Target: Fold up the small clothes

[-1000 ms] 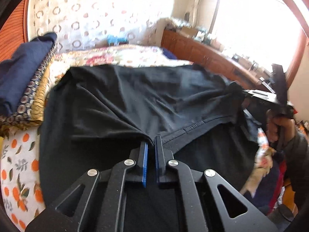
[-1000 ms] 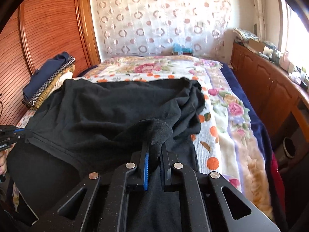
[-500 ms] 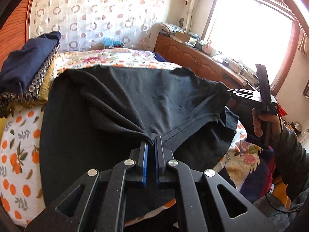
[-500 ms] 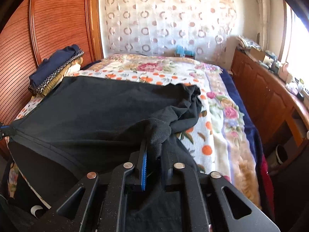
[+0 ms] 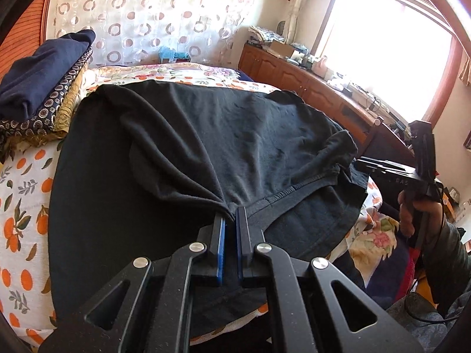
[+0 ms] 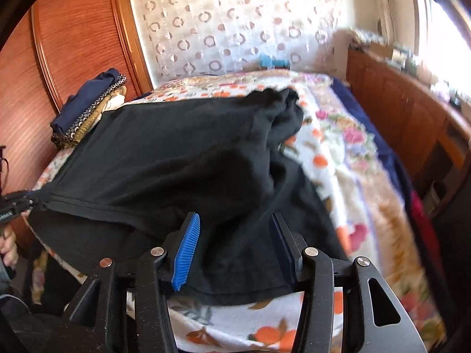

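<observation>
Black cloth covers most of the near half of the bed: a dark garment (image 5: 206, 147), folded over on itself, lies on the flowered bedspread (image 5: 20, 200) with its hemmed edge running crosswise between the two tools. Its long axis goes side to side across the mattress rather than toward the headboard end.

From the left wrist camera, the left gripper (image 5: 230, 220) has its blue-faced fingers nearly together, pinching a gathered bit of the hem, and the fabric fans out from that pinch. That same view shows the right gripper (image 5: 357, 163) at the garment's far corner, with a hand (image 5: 412, 211) and dark sleeve behind it; whether it touches the cloth there is hard to say.

The right wrist camera settles more: the right gripper (image 6: 235, 235) is opening, its ribbed blue pad (image 6: 187, 250) standing clear, and the black cloth lies loose between the fingers, not pressed. This view is smeared by motion. It alone shows the left tool's tip at the far edge of the hem, plus the wooden wardrobe (image 6: 73, 44). A stack of folded clothes (image 5: 38, 88) sits beside the garment toward the curtain.
</observation>
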Tool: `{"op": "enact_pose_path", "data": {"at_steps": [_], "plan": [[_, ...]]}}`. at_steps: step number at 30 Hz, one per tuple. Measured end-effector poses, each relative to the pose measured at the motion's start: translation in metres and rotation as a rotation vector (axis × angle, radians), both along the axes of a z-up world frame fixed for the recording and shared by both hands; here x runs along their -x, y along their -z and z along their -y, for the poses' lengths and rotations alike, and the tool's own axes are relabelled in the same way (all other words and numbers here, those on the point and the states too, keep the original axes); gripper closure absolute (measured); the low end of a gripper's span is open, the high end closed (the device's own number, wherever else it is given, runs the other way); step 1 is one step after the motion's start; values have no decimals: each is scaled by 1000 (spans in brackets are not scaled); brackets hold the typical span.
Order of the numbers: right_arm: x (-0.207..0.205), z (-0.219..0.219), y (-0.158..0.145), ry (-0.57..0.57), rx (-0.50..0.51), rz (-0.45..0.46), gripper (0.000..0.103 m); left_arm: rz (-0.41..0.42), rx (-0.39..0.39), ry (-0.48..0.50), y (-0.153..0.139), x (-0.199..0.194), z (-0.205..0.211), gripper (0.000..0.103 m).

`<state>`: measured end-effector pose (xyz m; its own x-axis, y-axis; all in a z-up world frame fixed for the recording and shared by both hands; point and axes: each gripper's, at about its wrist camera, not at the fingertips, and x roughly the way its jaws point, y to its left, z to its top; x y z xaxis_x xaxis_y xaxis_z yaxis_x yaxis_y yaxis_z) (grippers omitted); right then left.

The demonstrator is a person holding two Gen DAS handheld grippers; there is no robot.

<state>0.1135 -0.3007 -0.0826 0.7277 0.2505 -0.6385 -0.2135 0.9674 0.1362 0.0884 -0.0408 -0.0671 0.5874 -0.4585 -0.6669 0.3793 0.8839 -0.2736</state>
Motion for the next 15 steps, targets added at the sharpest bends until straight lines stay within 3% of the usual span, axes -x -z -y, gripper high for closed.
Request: {"op": "enact_pose_path", "data": {"at_steps": [4, 5, 6, 8, 9, 15], "plan": [[-20, 5, 2, 20, -60, 5, 52, -4, -2, 4, 1, -2, 2, 96], [-23, 8, 2, 29, -75, 7, 57, -4, 2, 4, 0, -2, 1, 96], [-23, 7, 1, 31, -93, 16, 75, -1, 3, 4, 0, -2, 1, 96], [-14, 3, -5, 33, -86, 44, 94, 18, 8, 2, -6, 1, 1, 96], [-10, 0, -9, 33, -72, 64, 98, 26, 13, 2, -8, 2, -2, 96], [10, -2, -42, 22, -30, 159, 101, 100, 42, 3, -41, 22, -7, 96]]}}
